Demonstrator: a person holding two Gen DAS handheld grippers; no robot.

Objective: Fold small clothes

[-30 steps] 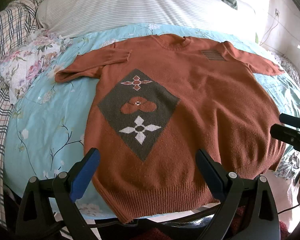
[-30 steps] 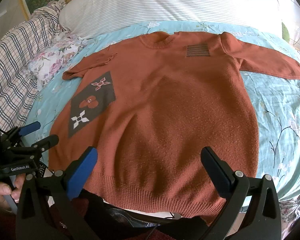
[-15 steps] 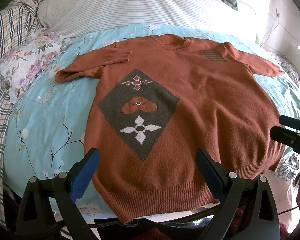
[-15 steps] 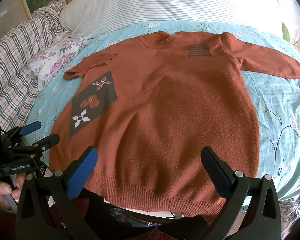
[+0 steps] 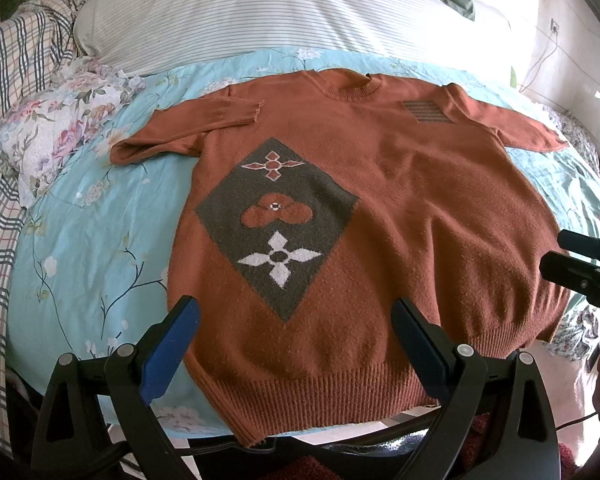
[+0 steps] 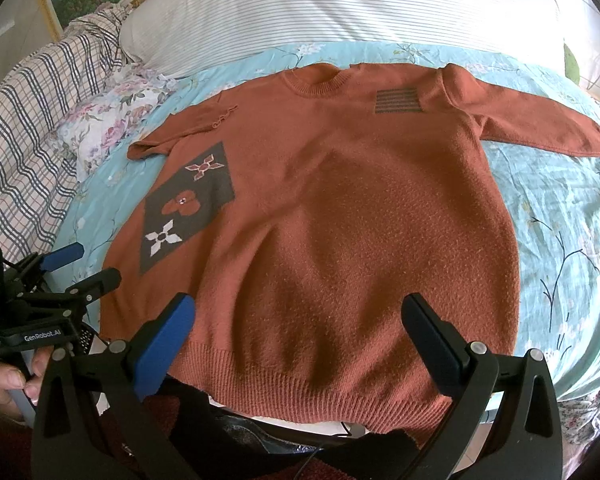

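Observation:
A rust-orange knit sweater [image 5: 400, 200] lies flat, front up, on a light blue floral bedsheet [image 5: 88, 248]; it also fills the right wrist view as the sweater [image 6: 340, 220]. A dark diamond patch with flower motifs [image 5: 278, 224] sits on its lower left. The left sleeve [image 5: 180, 136] is folded inward, the right sleeve [image 6: 540, 120] stretches outward. My left gripper [image 5: 296, 332] hovers open over the hem, holding nothing. My right gripper [image 6: 300, 328] is open above the hem's right half, also holding nothing.
A striped white pillow [image 5: 260, 12] lies behind the sweater. A floral pillow [image 5: 56, 132] and a plaid blanket [image 5: 4, 80] sit at the left. The bed's front edge runs just under the hem. A hand [image 6: 8, 384] holds the left gripper.

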